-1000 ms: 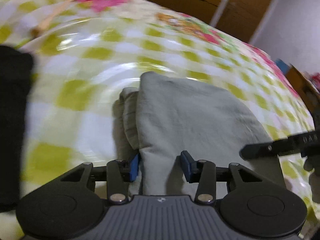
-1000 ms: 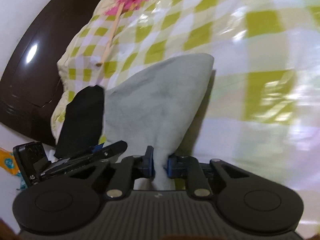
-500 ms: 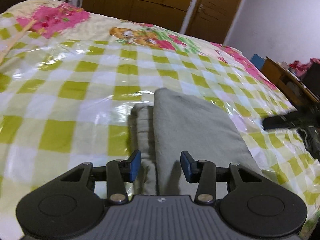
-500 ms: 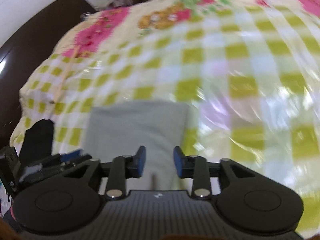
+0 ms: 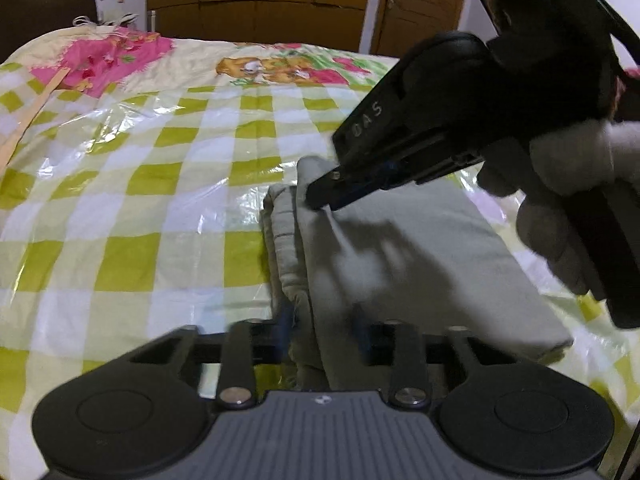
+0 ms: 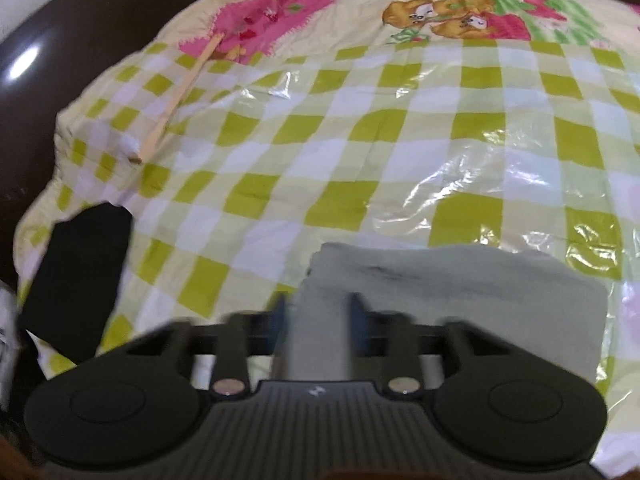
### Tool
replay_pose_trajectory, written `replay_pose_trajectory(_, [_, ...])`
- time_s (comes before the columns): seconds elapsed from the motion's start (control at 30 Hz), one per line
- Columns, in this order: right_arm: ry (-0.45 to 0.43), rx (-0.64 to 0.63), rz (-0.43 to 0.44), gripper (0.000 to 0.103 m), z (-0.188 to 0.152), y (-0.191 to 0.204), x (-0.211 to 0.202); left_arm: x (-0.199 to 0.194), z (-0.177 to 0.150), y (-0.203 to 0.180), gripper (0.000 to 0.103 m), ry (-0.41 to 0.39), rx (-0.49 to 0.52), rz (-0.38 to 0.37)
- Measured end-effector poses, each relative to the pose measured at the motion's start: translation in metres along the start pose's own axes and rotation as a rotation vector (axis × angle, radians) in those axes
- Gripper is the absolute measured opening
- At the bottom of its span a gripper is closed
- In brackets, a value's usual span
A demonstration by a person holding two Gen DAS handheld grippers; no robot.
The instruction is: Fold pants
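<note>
Both grippers are closing on the grey folded pants (image 5: 420, 264) lying on the checked bedspread (image 5: 160, 184): left gripper (image 5: 325, 330) at the near edge, right gripper (image 6: 316, 316) at the far corner. Judged next: lifting both ends together for another fold.

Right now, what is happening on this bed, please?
A person is folding grey-green fabric pants on a bed with a green-and-white checked cover. Both hand-held grippers are closing on the folded stack: the left hand-held gripper at its near edge, the right hand-held gripper at the far corner. The pants lie as a compact rectangle.
</note>
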State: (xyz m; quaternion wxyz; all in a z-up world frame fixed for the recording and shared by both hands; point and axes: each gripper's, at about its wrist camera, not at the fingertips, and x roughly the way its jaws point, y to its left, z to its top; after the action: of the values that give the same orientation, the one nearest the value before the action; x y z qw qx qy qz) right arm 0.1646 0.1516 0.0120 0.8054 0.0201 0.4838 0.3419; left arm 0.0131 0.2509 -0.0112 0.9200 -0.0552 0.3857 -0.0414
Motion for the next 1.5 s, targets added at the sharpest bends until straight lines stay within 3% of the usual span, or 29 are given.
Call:
replay_pose_trajectory(0.1, [0.001, 0.017, 0.03, 0.002, -0.002, -0.002, -0.005, -0.005, 0.001, 0.007, 0.025, -0.007, -0.012, -0.014])
replay_pose_trajectory(0.3, [-0.052, -0.003, 0.103, 0.001, 0.011, 0.016, -0.022, -0.016, 0.004, 0.017, 0.02, -0.042, -0.052, -0.012])
replay_pose_trajectory(0.4, [-0.051, -0.011, 0.092, 0.001, 0.014, 0.022, -0.017, -0.015, 0.002, 0.017, 0.02, -0.03, -0.071, -0.036])
replay_pose_trajectory(0.53, [-0.072, -0.059, -0.018, 0.011, 0.006, 0.024, -0.023, -0.015, 0.001, 0.008, 0.024, -0.054, -0.052, -0.03])
replay_pose_trajectory(0.6, [-0.072, -0.066, -0.057, 0.029, 0.005, 0.024, -0.021, -0.012, 0.003, 0.004, 0.029, -0.059, -0.037, -0.022])
replay_pose_trajectory(0.63, [-0.07, -0.058, -0.066, 0.044, 0.005, 0.024, -0.017, -0.01, 0.004, 0.002, 0.035, -0.057, -0.023, -0.016])
replay_pose_trajectory(0.7, [-0.059, -0.072, -0.078, 0.049, 0.005, 0.028, -0.007, -0.004, 0.004, -0.001, 0.039, -0.041, 0.0, 0.004])
replay_pose_trajectory(0.8, [-0.04, -0.103, -0.143, 0.036, 0.002, 0.03, 0.008, -0.003, 0.003, -0.003, 0.039, -0.048, -0.003, 0.007])
replay_pose_trajectory(0.83, [-0.032, -0.095, -0.149, 0.02, 0.001, 0.026, 0.01, -0.004, 0.003, -0.003, 0.038, -0.055, -0.006, 0.008])
replay_pose_trajectory(0.87, [-0.017, -0.076, -0.14, 0.011, 0.001, 0.02, 0.011, -0.005, 0.003, -0.002, 0.038, -0.06, -0.011, 0.007])
replay_pose_trajectory(0.97, [-0.007, -0.013, -0.093, 0.005, -0.001, 0.001, 0.003, -0.009, 0.005, -0.002, 0.037, -0.069, -0.008, 0.001])
replay_pose_trajectory(1.07, [-0.033, 0.024, -0.031, 0.004, 0.001, -0.005, -0.014, -0.015, 0.007, -0.004, 0.039, -0.097, -0.011, -0.013])
replay_pose_trajectory(1.13, [-0.054, 0.039, 0.007, 0.004, 0.004, -0.003, -0.025, -0.014, 0.008, -0.005, 0.048, -0.111, -0.009, 0.005])
replay_pose_trajectory(1.2, [-0.072, 0.047, 0.04, 0.004, 0.007, 0.002, -0.032, -0.005, 0.006, -0.005, 0.049, -0.087, -0.002, 0.022])
replay_pose_trajectory(1.33, [-0.068, 0.052, 0.065, 0.004, 0.011, 0.008, -0.025, 0.003, 0.002, 0.002, 0.032, -0.046, -0.045, -0.003])
replay_pose_trajectory(1.5, [-0.032, 0.029, 0.085, 0.004, 0.012, 0.023, 0.005, 0.011, -0.006, 0.02, 0.026, -0.025, -0.148, -0.011])
